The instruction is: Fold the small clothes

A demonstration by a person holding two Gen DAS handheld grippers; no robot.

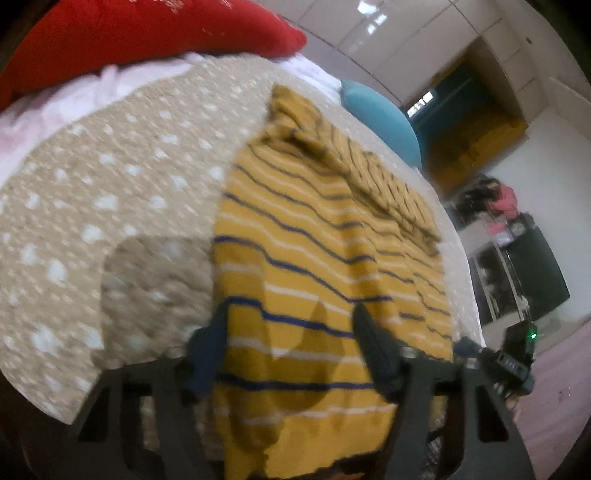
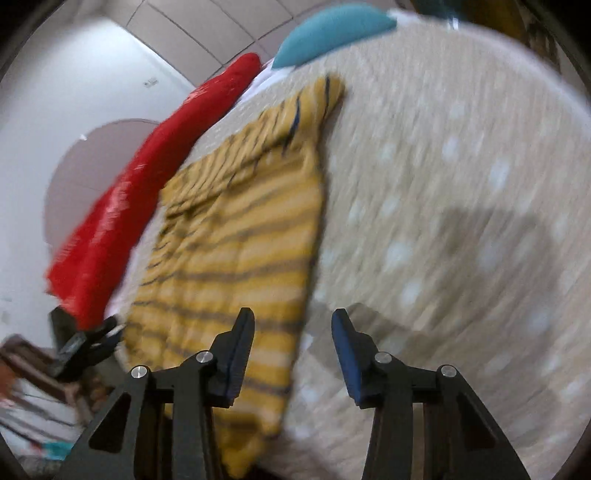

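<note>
A yellow garment with blue and white stripes (image 1: 314, 266) lies spread on a beige dotted bedspread (image 1: 110, 192). Its far part is folded over into a rumpled band. My left gripper (image 1: 290, 321) is open and hovers above the garment's near hem, holding nothing. In the right wrist view the same garment (image 2: 236, 236) lies left of centre on the bedspread (image 2: 461, 221). My right gripper (image 2: 293, 325) is open and empty, above the garment's right edge near the hem. The left gripper also shows in the right wrist view (image 2: 88, 343) at the garment's left side.
A red pillow (image 1: 140, 29) and a teal pillow (image 1: 384, 118) lie at the far end of the bed; both show in the right wrist view, red (image 2: 147, 177) and teal (image 2: 332, 29). Dark furniture (image 1: 524, 266) stands beyond the bed's right edge.
</note>
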